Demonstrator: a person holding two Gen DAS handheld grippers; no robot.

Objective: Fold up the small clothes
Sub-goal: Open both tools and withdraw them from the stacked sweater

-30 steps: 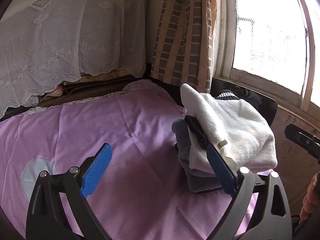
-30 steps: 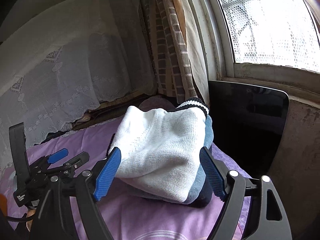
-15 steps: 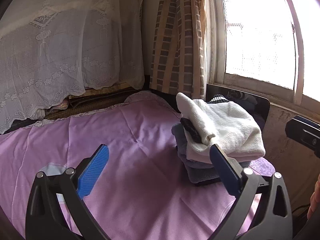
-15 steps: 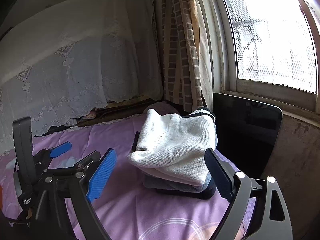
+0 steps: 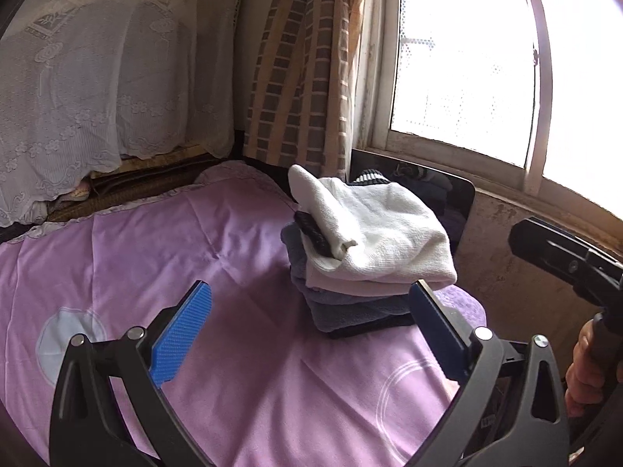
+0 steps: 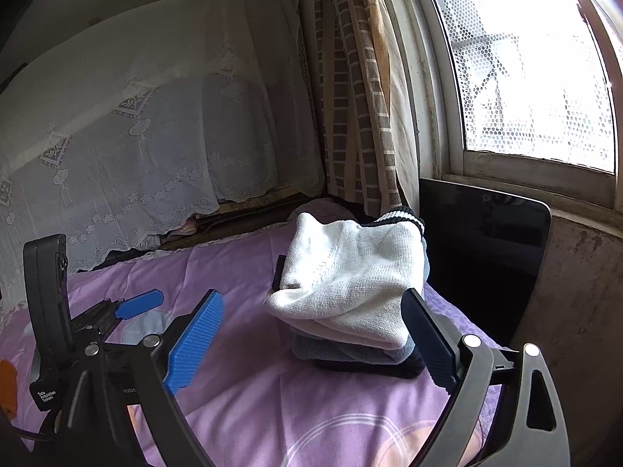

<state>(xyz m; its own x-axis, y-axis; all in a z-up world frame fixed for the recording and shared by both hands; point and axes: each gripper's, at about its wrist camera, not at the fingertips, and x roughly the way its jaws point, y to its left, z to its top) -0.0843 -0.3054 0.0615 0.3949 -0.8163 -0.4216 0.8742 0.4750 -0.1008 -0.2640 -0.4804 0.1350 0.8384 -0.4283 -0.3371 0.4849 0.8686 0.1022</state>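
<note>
Stack of folded small clothes [image 5: 362, 257] sits at the far right corner of the bed, on the purple bedsheet [image 5: 163, 257], white knit sweater [image 6: 350, 272] on top, beside a black panel [image 6: 486, 253] under the window, likely parked there to keep the bed free. Left tongs [image 5: 307, 330] gape wide and empty. Right tongs [image 6: 311, 342] have just been opening, nothing between the pads; pile released. Folding looks done or nearly so.
</note>
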